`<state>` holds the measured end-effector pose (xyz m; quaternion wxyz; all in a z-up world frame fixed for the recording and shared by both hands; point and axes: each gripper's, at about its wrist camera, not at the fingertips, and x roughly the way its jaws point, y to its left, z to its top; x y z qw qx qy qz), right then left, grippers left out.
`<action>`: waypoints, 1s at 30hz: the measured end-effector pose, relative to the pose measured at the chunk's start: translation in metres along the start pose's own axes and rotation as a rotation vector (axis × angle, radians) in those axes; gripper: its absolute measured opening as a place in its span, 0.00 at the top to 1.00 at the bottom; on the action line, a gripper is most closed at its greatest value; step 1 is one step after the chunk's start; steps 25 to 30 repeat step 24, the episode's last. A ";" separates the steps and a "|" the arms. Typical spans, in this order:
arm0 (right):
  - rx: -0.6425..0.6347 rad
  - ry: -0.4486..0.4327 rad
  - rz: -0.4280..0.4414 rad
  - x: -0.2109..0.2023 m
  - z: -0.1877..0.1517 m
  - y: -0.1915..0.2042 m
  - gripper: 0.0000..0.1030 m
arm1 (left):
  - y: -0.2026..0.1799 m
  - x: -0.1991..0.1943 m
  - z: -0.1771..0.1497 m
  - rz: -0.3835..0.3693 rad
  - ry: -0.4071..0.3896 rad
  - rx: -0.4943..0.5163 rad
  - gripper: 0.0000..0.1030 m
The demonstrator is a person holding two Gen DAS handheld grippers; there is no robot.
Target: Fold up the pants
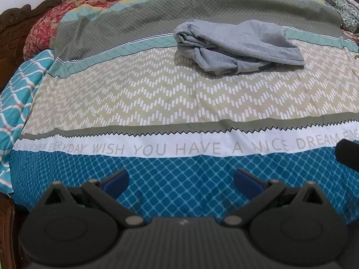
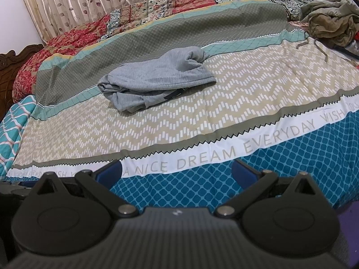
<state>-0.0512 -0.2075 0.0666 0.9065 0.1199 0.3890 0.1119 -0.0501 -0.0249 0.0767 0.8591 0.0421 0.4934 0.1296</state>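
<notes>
While both grippers hang over the bed's near edge, left gripper (image 1: 180,180) and right gripper (image 2: 177,171) are spread wide, holding nothing. Gray pants (image 1: 237,46) lie bunched mid-bed on the bedspread (image 1: 134,94), well apart from both. Clothes pile (image 2: 332,20) at far right corner.

Bed: fills most of both frames. Bedspread (image 2: 246,85) banded across: grey-green lattice, teal strip, beige zigzag, white strip with grey lettering, blue lattice at the lower edge.
Patchwork quilt (image 2: 139,15), red floral and dark prints: along the upper edge of the spread.
Carved dark wooden bed frame (image 1: 13,24): upper left.
Curtain (image 2: 89,0), beige, pleated, leaf pattern: upper left of right view.
White wall (image 2: 15,13): far upper left.
Heap of olive-brown clothing (image 2: 329,20): upper right.
</notes>
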 end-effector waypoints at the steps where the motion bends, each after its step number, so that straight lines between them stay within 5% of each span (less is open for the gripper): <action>1: 0.000 -0.001 0.000 0.000 0.000 0.000 0.00 | 0.000 -0.001 0.000 -0.001 -0.001 0.000 0.00; 30: -0.010 -0.006 0.003 -0.002 0.004 0.000 0.00 | -0.002 -0.006 0.002 -0.044 -0.019 0.012 0.00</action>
